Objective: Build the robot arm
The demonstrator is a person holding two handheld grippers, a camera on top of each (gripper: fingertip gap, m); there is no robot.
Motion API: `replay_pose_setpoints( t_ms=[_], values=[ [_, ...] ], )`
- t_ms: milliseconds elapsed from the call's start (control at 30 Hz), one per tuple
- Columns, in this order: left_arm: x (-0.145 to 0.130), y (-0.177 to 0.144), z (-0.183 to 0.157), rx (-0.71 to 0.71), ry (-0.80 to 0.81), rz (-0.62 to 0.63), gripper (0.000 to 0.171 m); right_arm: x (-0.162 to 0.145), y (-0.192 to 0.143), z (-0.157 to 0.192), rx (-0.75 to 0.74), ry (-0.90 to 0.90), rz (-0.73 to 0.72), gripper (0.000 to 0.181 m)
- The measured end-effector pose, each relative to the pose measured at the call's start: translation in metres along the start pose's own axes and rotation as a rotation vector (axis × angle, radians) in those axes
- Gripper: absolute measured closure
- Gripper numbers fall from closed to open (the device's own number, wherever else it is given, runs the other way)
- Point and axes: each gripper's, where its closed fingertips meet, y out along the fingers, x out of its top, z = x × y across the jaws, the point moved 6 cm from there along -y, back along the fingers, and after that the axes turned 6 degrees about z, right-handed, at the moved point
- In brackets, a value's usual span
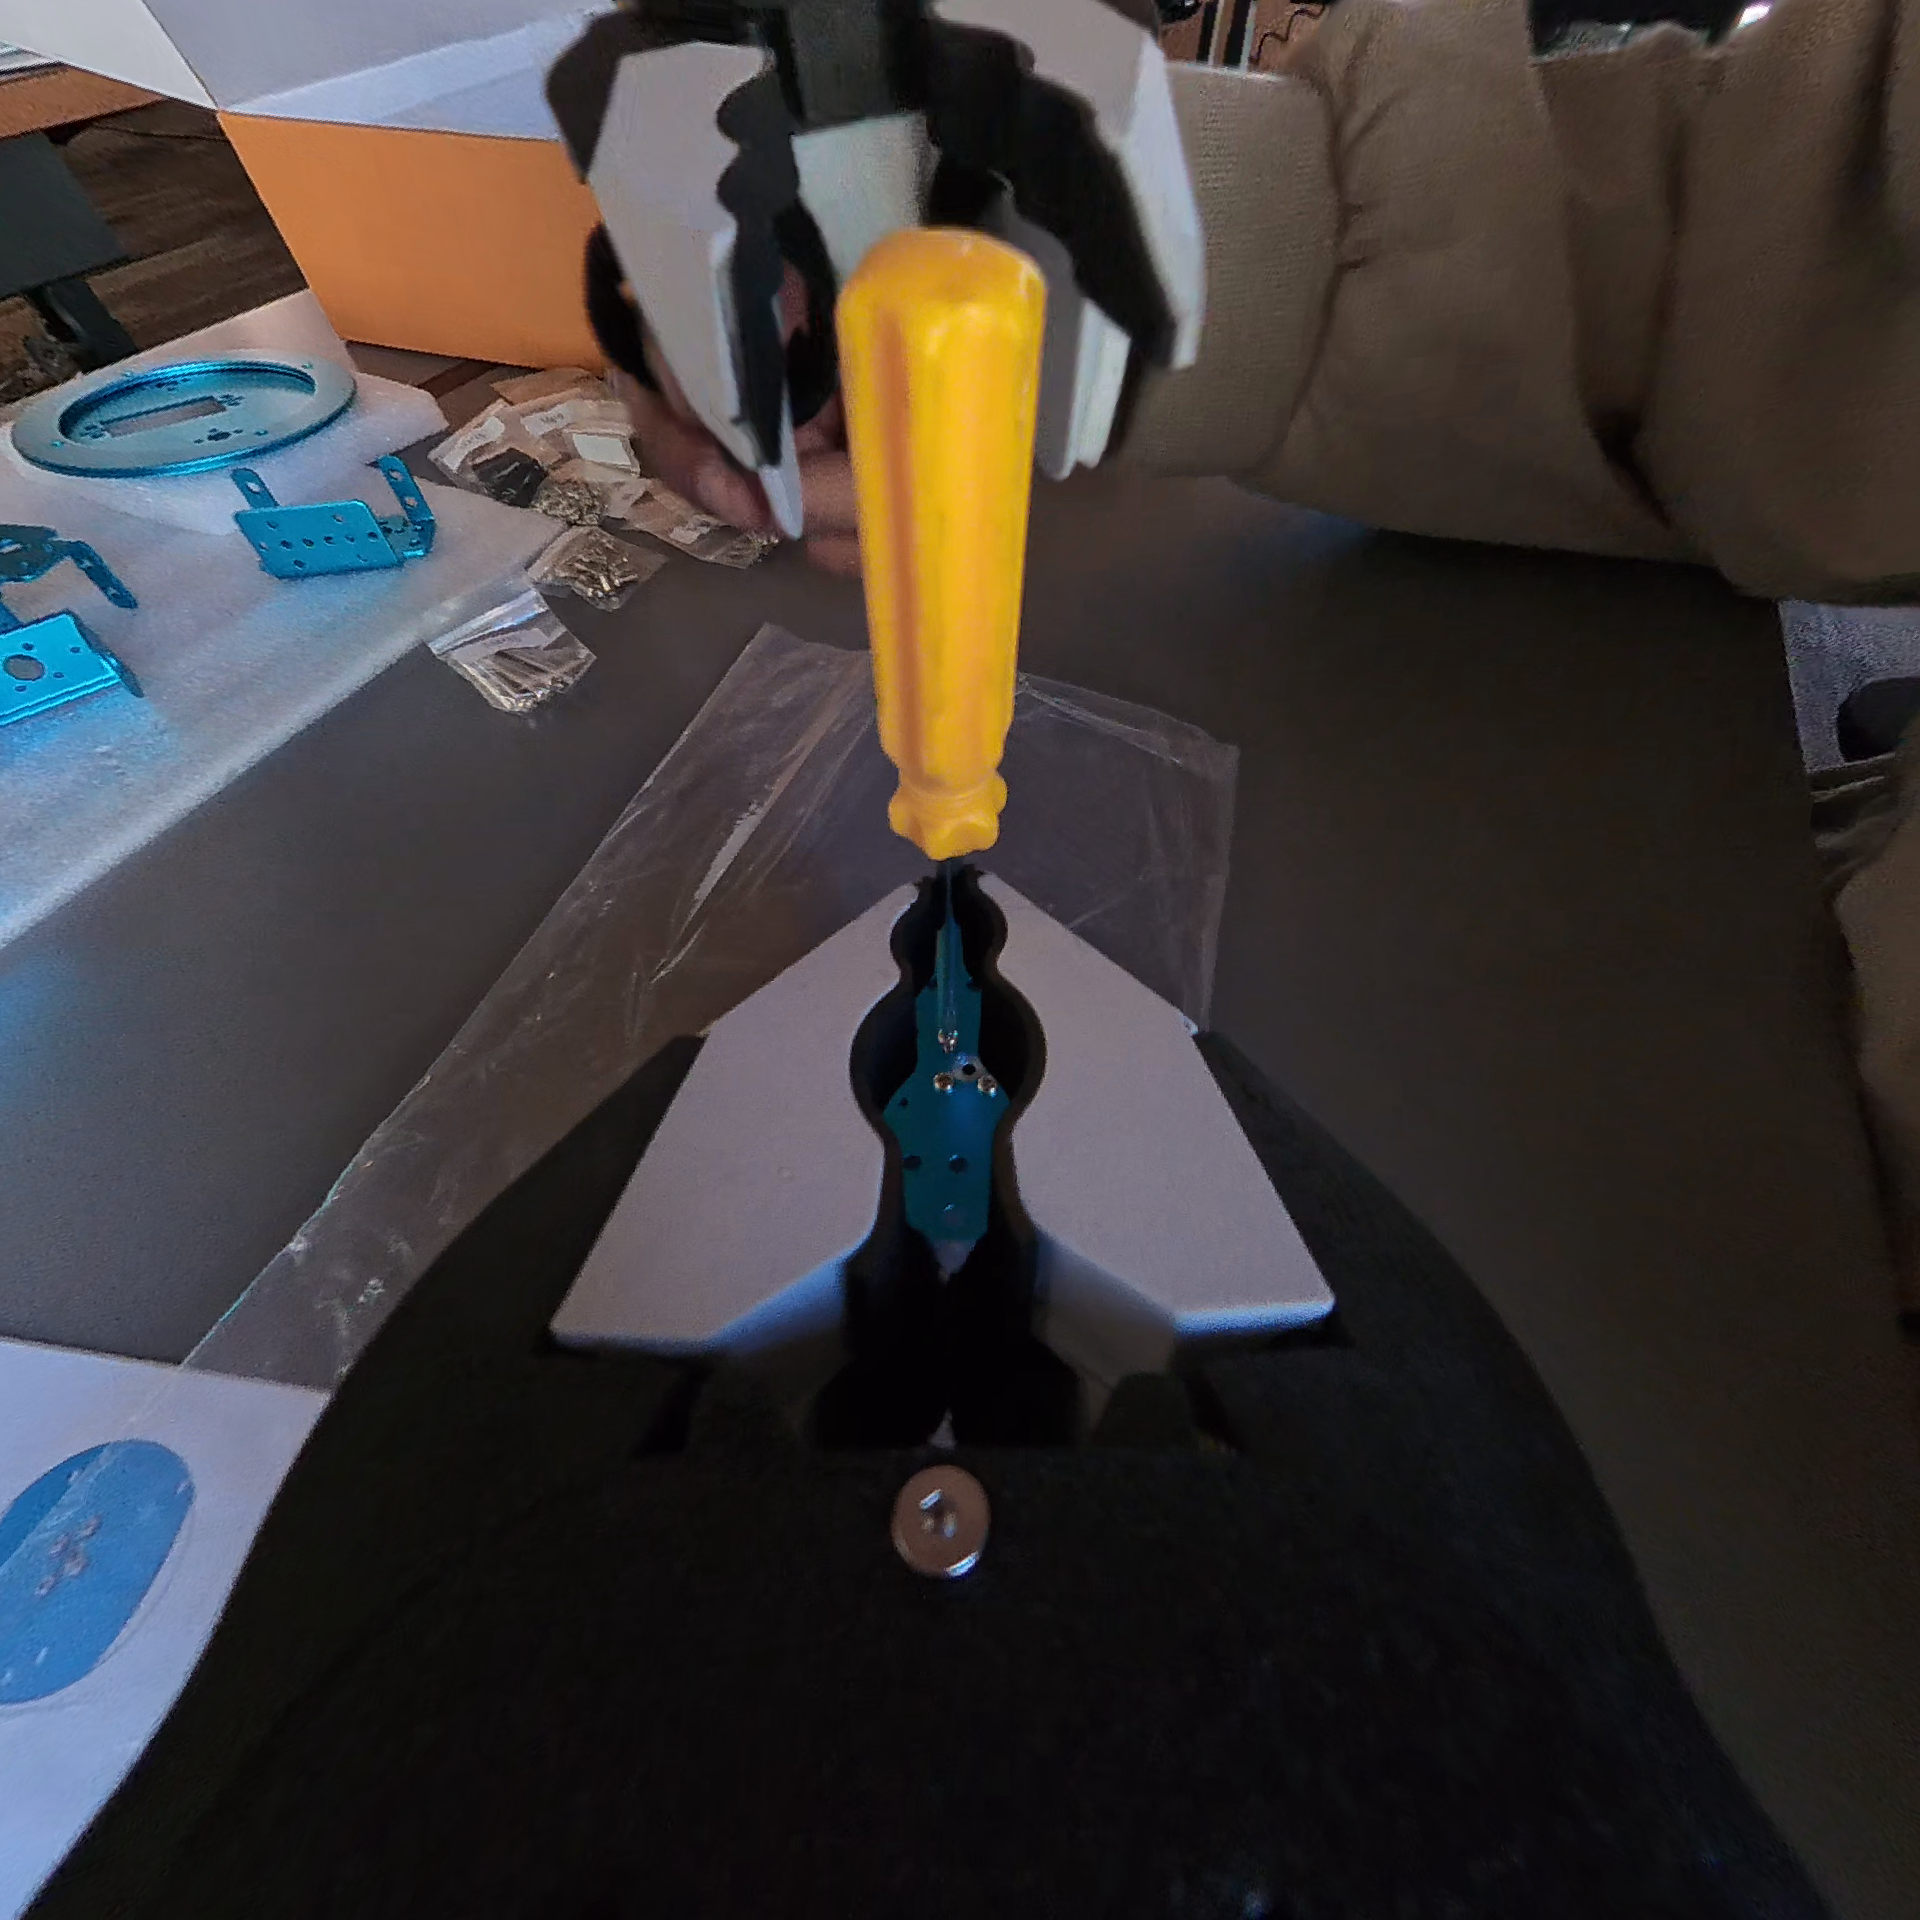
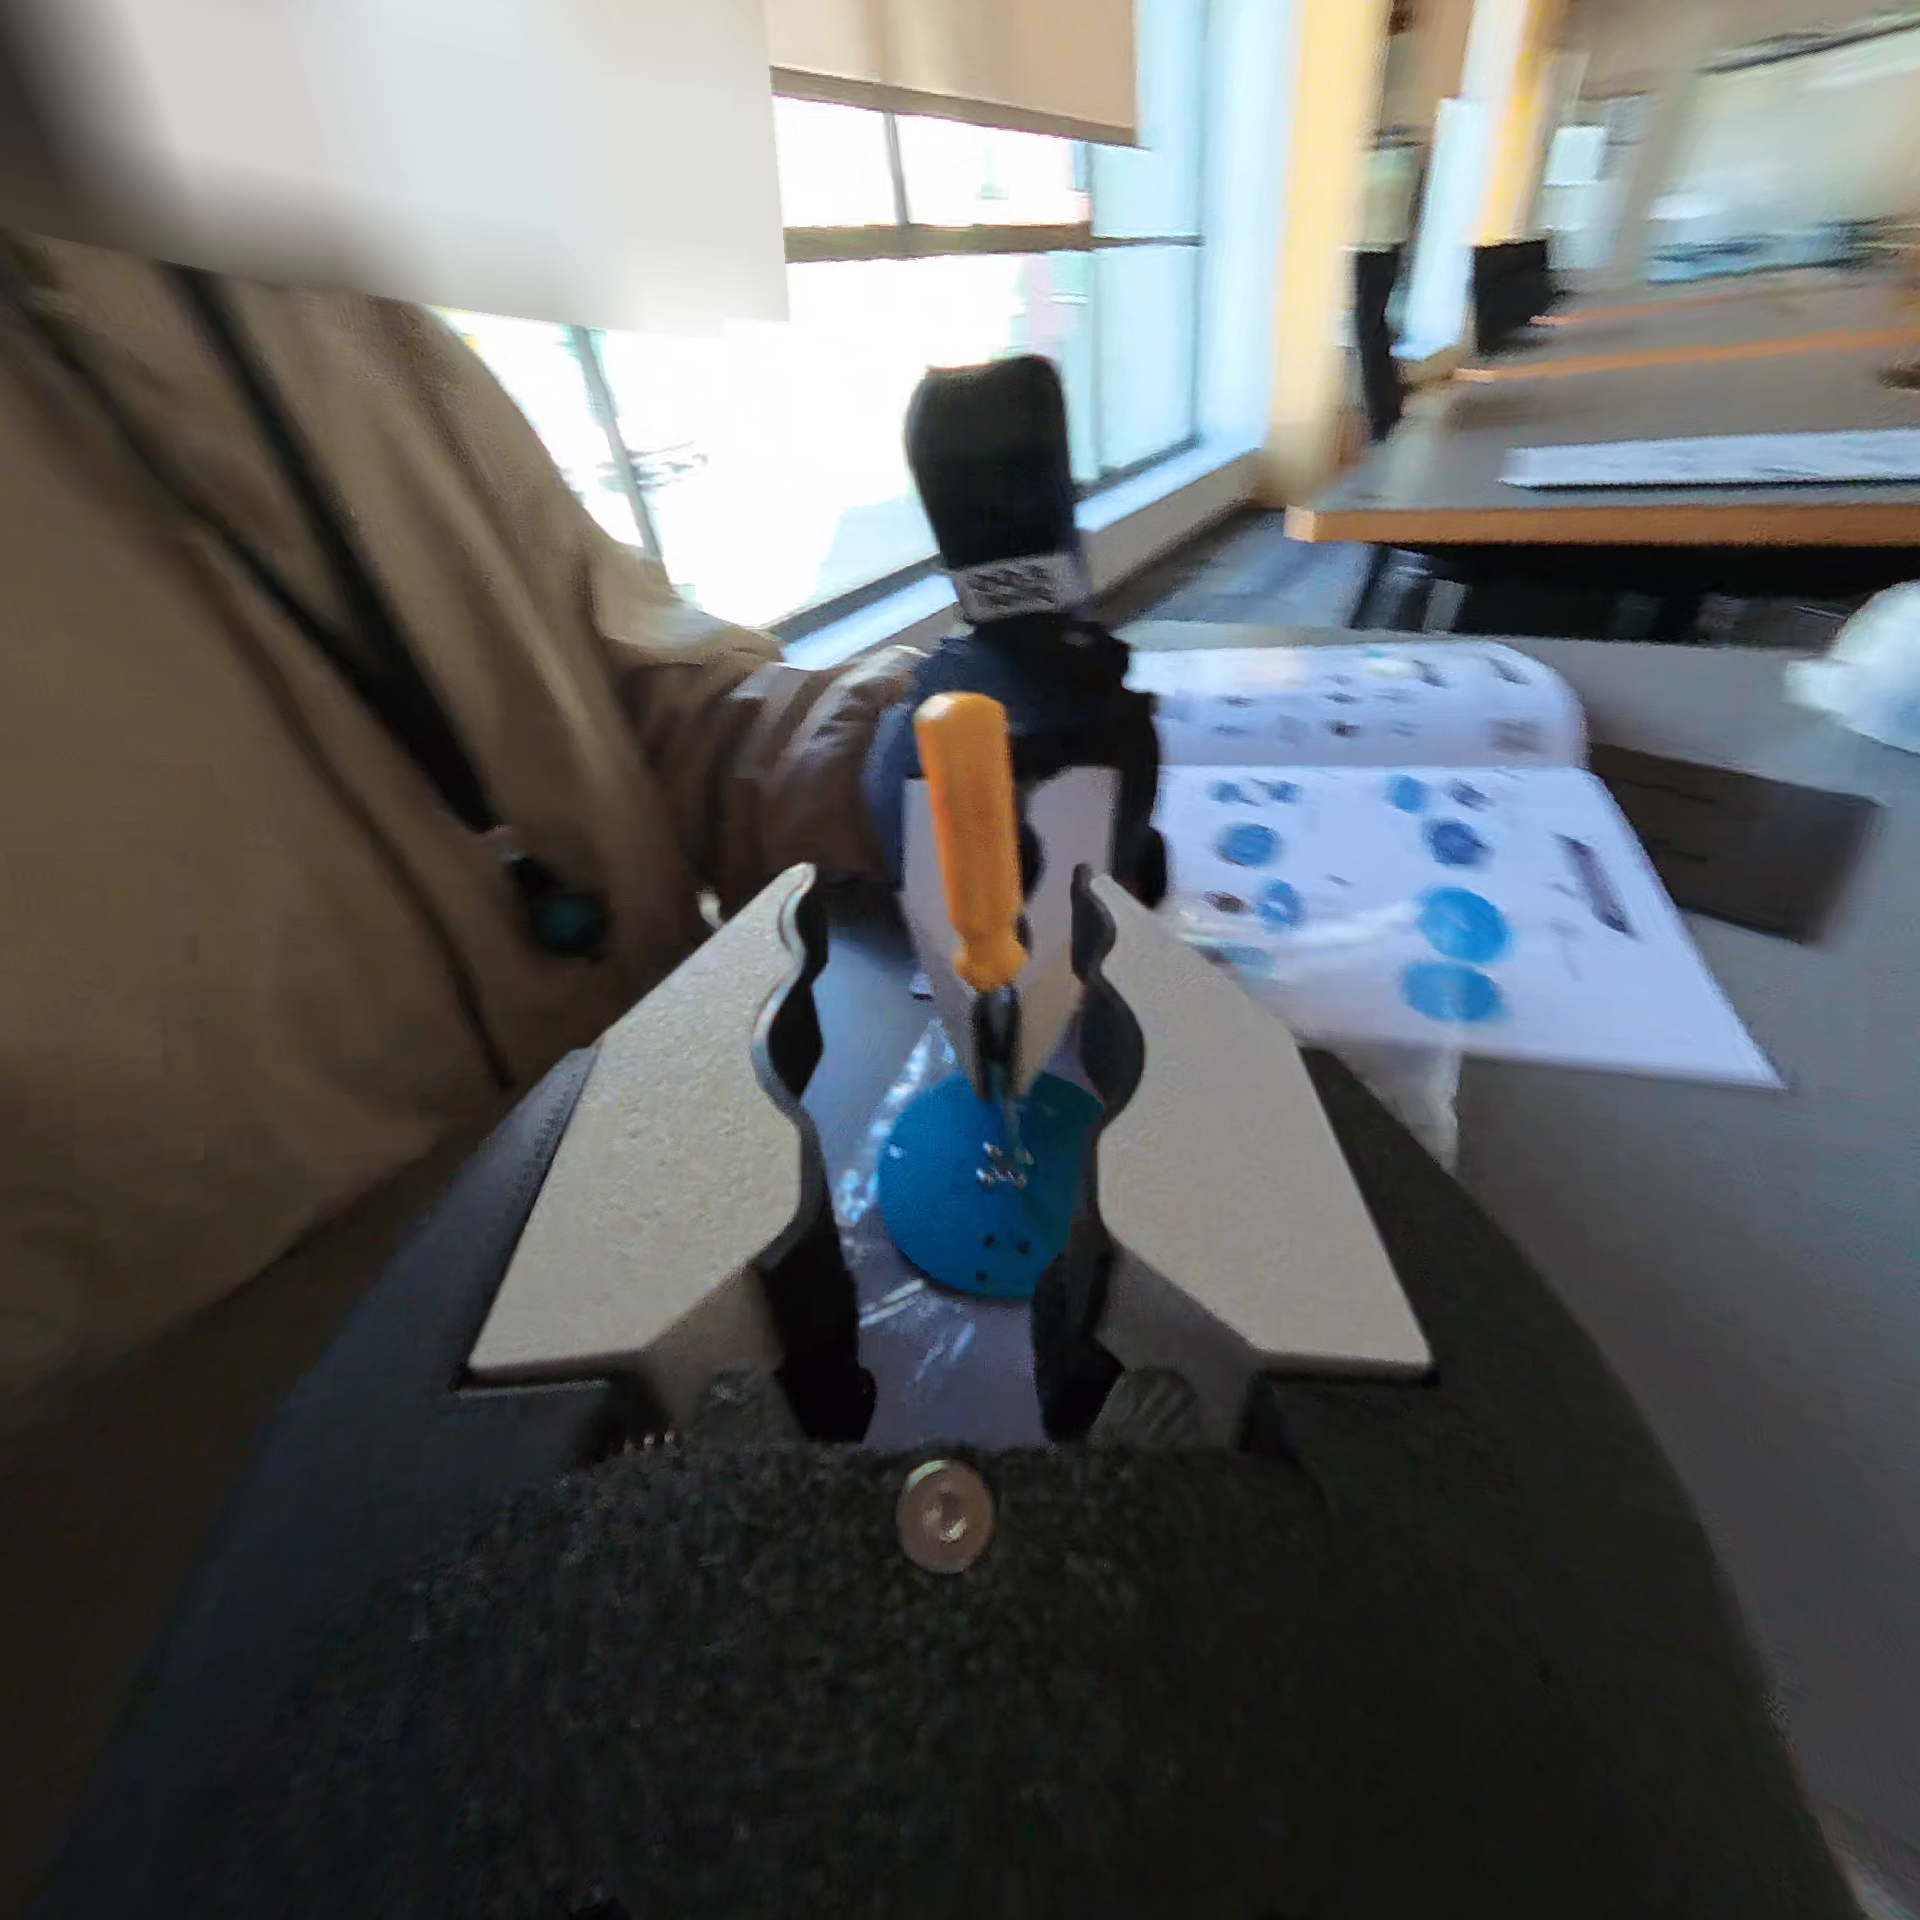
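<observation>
My left gripper (image 1: 948, 883) is shut on the thin shaft of a yellow-handled screwdriver (image 1: 940, 520), just below the handle. The screwdriver stands upright, its tip on small screws in a round blue metal plate (image 1: 940, 1153) that lies under the fingers. The right wrist view shows the left gripper (image 2: 992, 1049) pointing down with the screwdriver (image 2: 966, 831) over the plate (image 2: 956, 1216). My right gripper (image 2: 945, 904) is open and empty. Its fingers stand on either side of the handle, apart from it. It also shows in the left wrist view (image 1: 925, 478), behind the handle.
The plate lies on a clear plastic bag (image 1: 727, 883) on a dark table. At the left are blue brackets (image 1: 332, 530), a blue ring (image 1: 187, 416), bags of screws (image 1: 520, 655) and an orange box (image 1: 416, 229). A printed sheet (image 2: 1455, 914) lies nearby. A beige sleeve (image 1: 1558, 312) crosses the right. The tips of one gripper are about 8 centimetres away from the tips of the other.
</observation>
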Motion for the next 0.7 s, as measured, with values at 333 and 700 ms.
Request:
replay_pose_setpoints(
  t_ms=[333,700],
  values=[
    [0.002,0.004,0.000,-0.033,-0.010,0.007,0.167,0.015,0.046,-0.025,0.522,-0.048,0.082,0.161],
    [-0.021,-0.003,-0.011,-0.018,0.081,0.286,0.096,0.014,0.042,-0.014,0.502,-0.149,0.118,0.166]
  ],
)
